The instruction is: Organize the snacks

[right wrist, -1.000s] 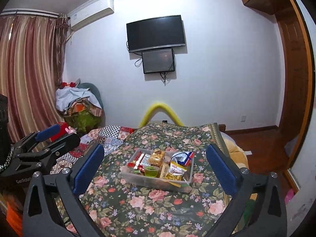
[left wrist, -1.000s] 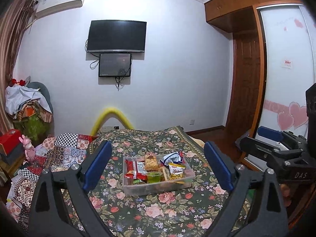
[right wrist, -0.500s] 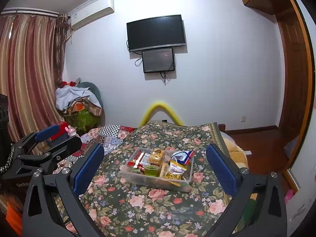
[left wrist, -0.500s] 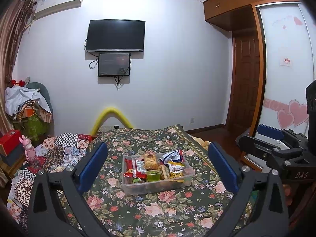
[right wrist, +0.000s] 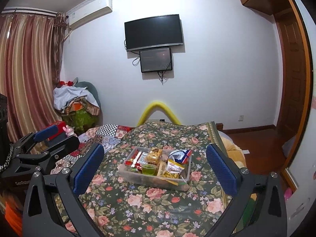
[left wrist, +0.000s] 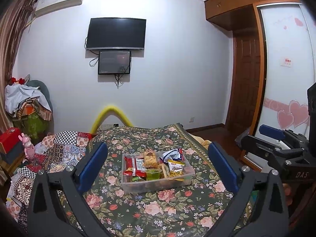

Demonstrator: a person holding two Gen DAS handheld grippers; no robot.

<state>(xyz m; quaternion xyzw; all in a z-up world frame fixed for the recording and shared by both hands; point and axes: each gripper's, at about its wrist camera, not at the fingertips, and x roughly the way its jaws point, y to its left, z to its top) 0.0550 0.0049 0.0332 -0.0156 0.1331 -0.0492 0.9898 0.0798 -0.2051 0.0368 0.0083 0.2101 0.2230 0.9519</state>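
Left gripper [left wrist: 158, 162]: jaws spread wide, nothing between the blue pads [left wrist: 92, 165], no contact with any object. The jaws have just been opening to this spread. It hangs above the near part of the floral cloth [left wrist: 158, 207], pointing slightly downward.

Right gripper [right wrist: 155, 164]: jaws also wide apart, pads [right wrist: 87, 169] bare, nothing held. In the left wrist view it shows at the right edge [left wrist: 276, 148], well off to the side of the left gripper.

Clear plastic bin [left wrist: 156, 183] sits on the floral cloth straight ahead of the left gripper, beyond its fingertips, framed between the two pads but apart from both. From the right gripper it also lies ahead [right wrist: 138, 179], slightly rotated so one corner points toward the gripper.

Bin contents, left wrist view:
- red packet [left wrist: 132, 165] on the side toward the left pad
- bag of golden puffed snacks [left wrist: 150, 159] behind the centre
- green jelly cup [left wrist: 152, 174] at the near centre, upright
- yellow snack bag [left wrist: 175, 168] toward the right pad
- white and blue wrapper [left wrist: 171, 155] at the far right corner
Smaller items underneath: cannot tell what they are.

Beyond the bin: a yellow foam arch [left wrist: 111, 116] past the far edge of the cloth, a wall television [left wrist: 116, 33] with a smaller screen [left wrist: 114, 62] below it. Patchwork fabric [left wrist: 61, 148] lies out beyond the left pad.
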